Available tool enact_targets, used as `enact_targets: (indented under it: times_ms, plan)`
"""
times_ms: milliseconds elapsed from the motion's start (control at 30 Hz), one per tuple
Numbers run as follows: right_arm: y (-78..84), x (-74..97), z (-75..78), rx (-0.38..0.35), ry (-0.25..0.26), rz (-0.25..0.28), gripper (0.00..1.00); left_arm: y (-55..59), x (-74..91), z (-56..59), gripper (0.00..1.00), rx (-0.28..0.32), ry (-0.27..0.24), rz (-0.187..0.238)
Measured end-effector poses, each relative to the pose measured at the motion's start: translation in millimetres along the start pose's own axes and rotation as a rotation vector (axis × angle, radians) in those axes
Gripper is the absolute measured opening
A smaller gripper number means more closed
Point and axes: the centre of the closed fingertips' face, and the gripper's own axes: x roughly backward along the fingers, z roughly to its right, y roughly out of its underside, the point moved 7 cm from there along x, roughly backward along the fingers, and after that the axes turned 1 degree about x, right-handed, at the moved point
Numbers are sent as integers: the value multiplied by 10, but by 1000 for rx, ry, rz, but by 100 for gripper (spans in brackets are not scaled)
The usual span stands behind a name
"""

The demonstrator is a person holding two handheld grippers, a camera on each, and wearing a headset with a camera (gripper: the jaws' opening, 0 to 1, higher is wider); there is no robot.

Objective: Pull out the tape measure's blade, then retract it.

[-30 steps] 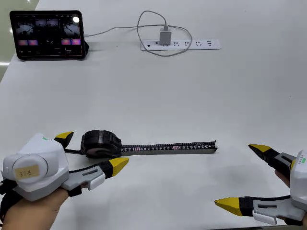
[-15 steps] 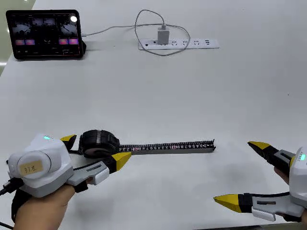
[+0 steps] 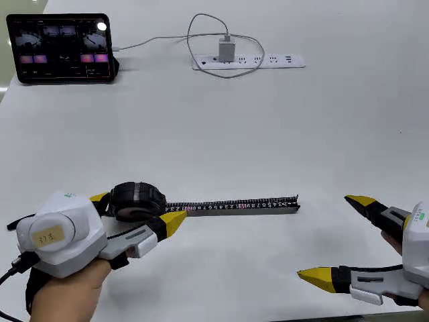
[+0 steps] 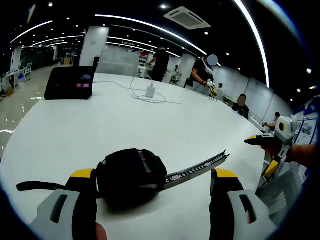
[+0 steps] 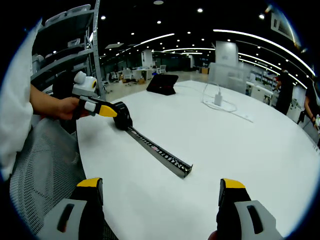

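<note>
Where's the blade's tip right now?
In the head view the blade tip lies on the table right of centre, apart from the right hand-held gripper; its case sits between the jaws of the left hand-held gripper.

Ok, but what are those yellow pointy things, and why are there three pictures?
Those are two grabbing tools, and a person holds one in each hand. The big picture comes from a camera on the person's head, looking down at a white table. The two round pictures come from little cameras riding on the tools.

The left tool is open, with its yellow tips on either side of a black tape measure. Its blade is pulled out flat across the table. The right tool is open too and holds nothing. It sits a little past the blade's end.

At the far side lie a tablet and a power strip with a charger plugged in.
</note>
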Motion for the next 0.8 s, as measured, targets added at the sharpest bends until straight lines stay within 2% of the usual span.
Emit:
enact_targets:
  times_ms: [167, 267, 400, 500, 667, 800]
  plan:
    - [1, -4, 5, -1, -1, 0, 95, -3, -8, -14, 91, 17, -11, 9]
    - [-5, -5, 19, 4, 1, 0, 92, 9, -20, -17, 91, 8, -19, 7]
    - [-18, 4, 60, 10, 6, 3, 90, 28, -35, -40, 87, 11, -60, 12]
    - [-27, 7, 82, 14, 7, 3, 88, 35, -61, -13, 87, 1, -79, 15]
    - [-43, 11, 102, 20, 10, 2, 88, 40, -87, -44, 81, -24, -145, 1]
    - [-37, -6, 108, 23, 7, 0, 87, 40, -109, -49, 79, -16, -177, -2]
